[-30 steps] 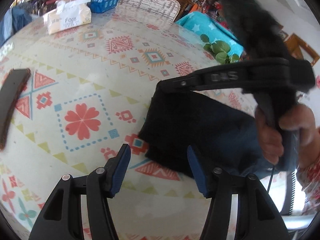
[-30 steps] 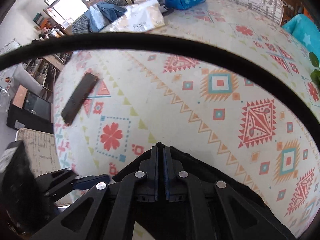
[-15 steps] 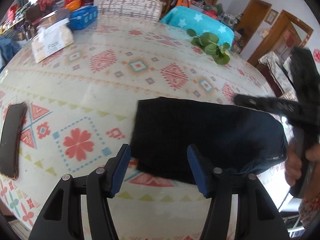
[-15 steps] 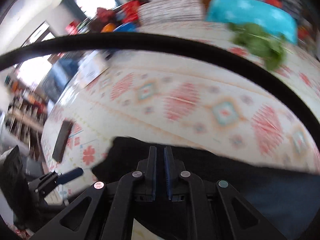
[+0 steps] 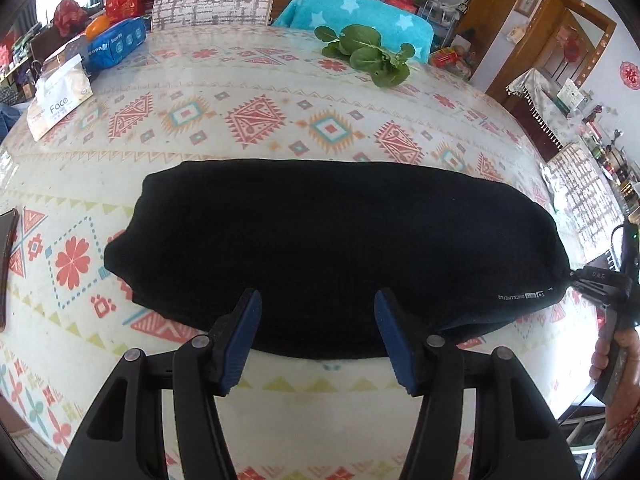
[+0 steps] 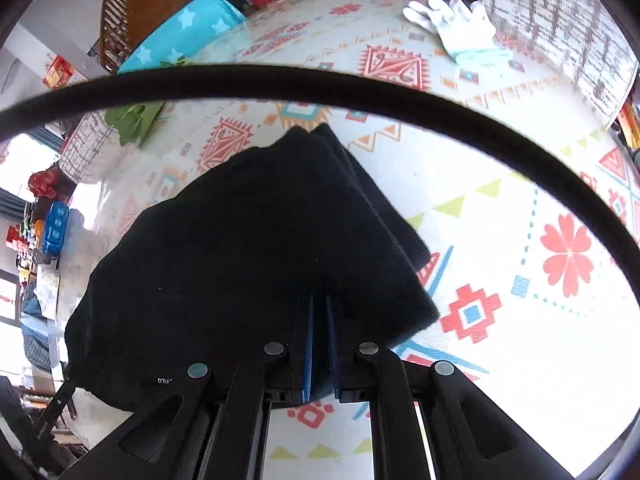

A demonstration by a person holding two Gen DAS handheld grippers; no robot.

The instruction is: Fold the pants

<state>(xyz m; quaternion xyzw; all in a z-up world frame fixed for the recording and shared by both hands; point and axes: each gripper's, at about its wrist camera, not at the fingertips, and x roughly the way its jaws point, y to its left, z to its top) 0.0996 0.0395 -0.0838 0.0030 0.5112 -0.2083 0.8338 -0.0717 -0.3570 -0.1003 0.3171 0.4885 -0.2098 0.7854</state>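
We see a lived-in home dining room: a table under a geometric-patterned tablecloth, a white tissue pack, leafy greens, upholstered chairs, wooden doors.

Black tongs, blue pads, silver screws; red patterned sleeve.

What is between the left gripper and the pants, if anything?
Nothing visible. The left gripper is open just above the near edge of the pants, with only cloth and bare table between its fingers. The right gripper is shut on the pants' end.
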